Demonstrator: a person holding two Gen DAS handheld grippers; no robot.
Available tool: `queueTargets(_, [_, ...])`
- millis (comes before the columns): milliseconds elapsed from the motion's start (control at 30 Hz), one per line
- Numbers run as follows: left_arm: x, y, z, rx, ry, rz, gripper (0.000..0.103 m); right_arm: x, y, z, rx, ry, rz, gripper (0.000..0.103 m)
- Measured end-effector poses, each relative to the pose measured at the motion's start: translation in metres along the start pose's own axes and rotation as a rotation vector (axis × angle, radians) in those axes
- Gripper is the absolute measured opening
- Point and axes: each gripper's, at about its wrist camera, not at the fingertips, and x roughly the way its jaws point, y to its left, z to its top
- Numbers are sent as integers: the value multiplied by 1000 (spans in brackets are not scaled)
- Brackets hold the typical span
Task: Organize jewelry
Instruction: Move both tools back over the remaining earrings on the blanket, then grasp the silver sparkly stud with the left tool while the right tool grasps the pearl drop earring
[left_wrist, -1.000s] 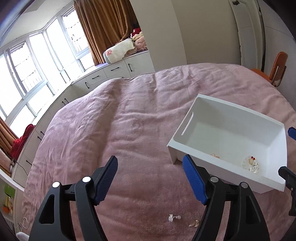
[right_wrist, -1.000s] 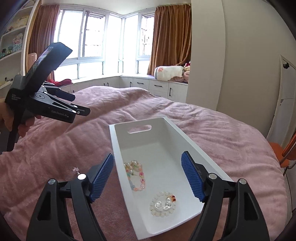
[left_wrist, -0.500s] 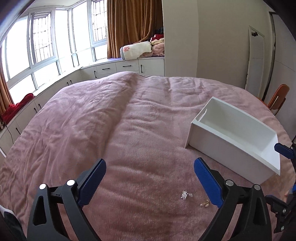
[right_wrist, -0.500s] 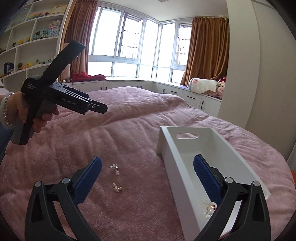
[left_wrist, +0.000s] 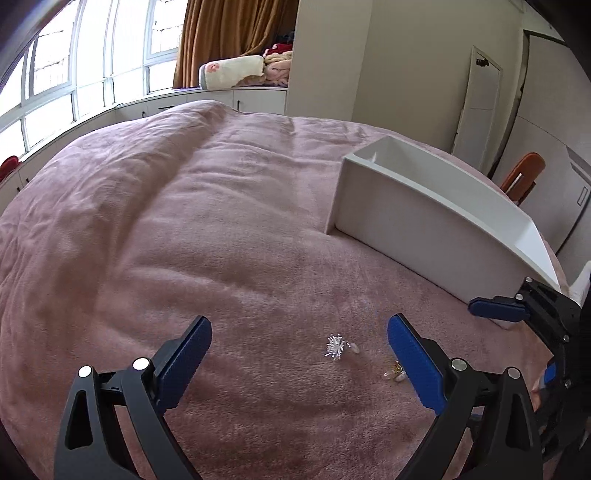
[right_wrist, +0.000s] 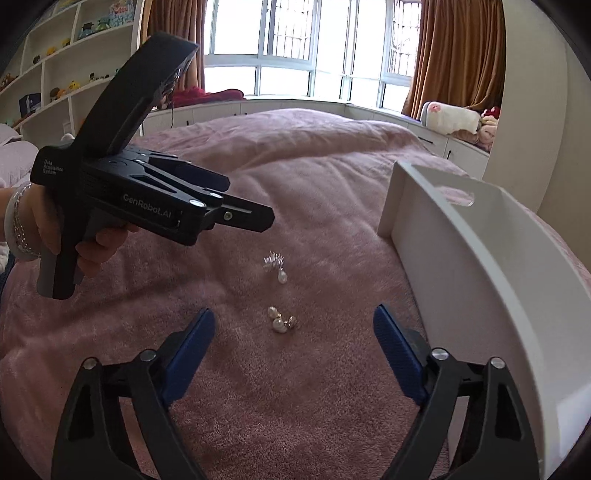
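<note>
A silver spiky earring with a pearl drop (left_wrist: 338, 346) (right_wrist: 275, 265) lies on the pink blanket. A gold pearl earring (left_wrist: 396, 371) (right_wrist: 280, 320) lies just beside it. My left gripper (left_wrist: 299, 354) is open and empty, low over the silver earring; it also shows in the right wrist view (right_wrist: 255, 218). My right gripper (right_wrist: 293, 343) is open and empty, just short of the pearl earring; its blue pads (left_wrist: 495, 309) show at the right of the left wrist view. The white bin (left_wrist: 424, 218) (right_wrist: 476, 280) stands to the right of the earrings.
The pink blanket (left_wrist: 184, 221) covers the whole bed. Window-seat cabinets (left_wrist: 255, 99) and curtains stand behind. An orange chair (left_wrist: 522, 175) is beyond the bin. Shelves with toys (right_wrist: 66, 74) are at the far left.
Both grippers have swung away from the bin and dropped lower toward the two earrings on the blanket. The bin's contents have gone out of view.
</note>
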Motion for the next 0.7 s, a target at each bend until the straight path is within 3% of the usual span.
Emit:
queueTargets(300, [36, -1, -11, 17, 43, -58, 94, 40, 2, -1, 1, 91, 49, 55])
queueTargets(533, [41, 1, -16, 13, 28, -68, 75, 53, -3, 0, 52, 114, 36, 48])
queueTargets(700, [41, -2, -17, 31, 33, -72, 51, 59, -3, 1, 61, 132, 24, 37])
